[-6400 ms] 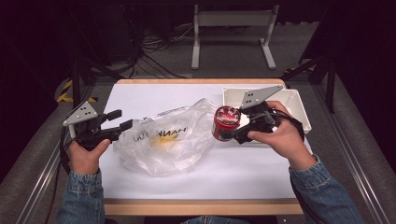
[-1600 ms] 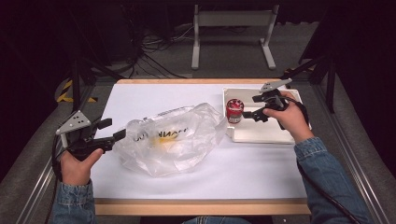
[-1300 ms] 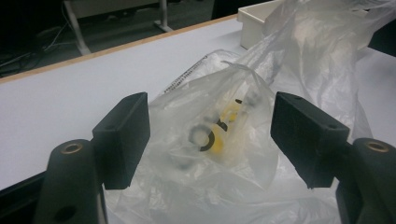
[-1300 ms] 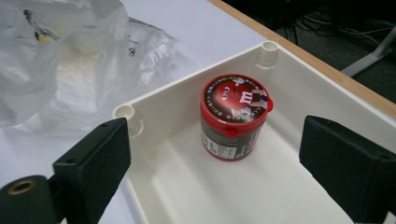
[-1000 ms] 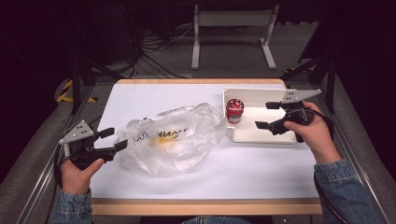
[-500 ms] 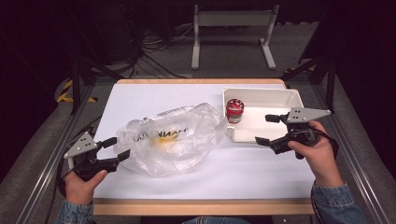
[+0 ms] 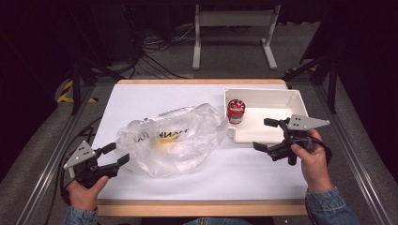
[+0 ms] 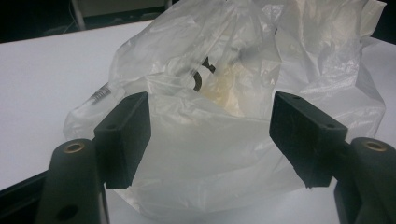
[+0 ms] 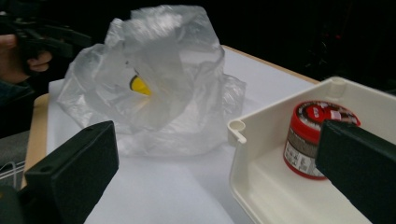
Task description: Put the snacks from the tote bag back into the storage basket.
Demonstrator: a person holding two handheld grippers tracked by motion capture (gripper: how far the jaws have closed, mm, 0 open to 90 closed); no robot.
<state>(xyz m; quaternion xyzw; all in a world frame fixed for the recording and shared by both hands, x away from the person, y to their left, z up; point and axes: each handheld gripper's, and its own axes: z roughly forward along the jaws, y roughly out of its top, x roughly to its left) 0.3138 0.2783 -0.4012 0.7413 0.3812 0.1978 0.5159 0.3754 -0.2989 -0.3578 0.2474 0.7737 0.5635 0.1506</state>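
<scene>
A red can (image 7: pixel 235 111) (image 9: pixel 312 139) stands upright in the near-left corner of a white tray (image 7: pixel 277 97) (image 9: pixel 261 186). A crumpled clear plastic bag (image 7: pixel 171 137) (image 8: pixel 233 107) (image 9: pixel 154 88) with something yellow (image 9: pixel 138 85) inside lies mid-table. My right gripper (image 7: pixel 267 135) is open at the tray's near edge, empty, apart from the can. My left gripper (image 7: pixel 115 153) is open at the table's near left, its jaws just short of the bag's near end.
The white table (image 7: pixel 155 96) has a wooden front edge (image 7: pixel 202 207). A metal rail (image 7: pixel 42 178) runs along the left side, and a stand (image 7: pixel 232 28) with cables sits on the floor beyond the table.
My right gripper carried the can to the tray, let go and drew back toward the near right. My left gripper slid back to the near left, off the bag.
</scene>
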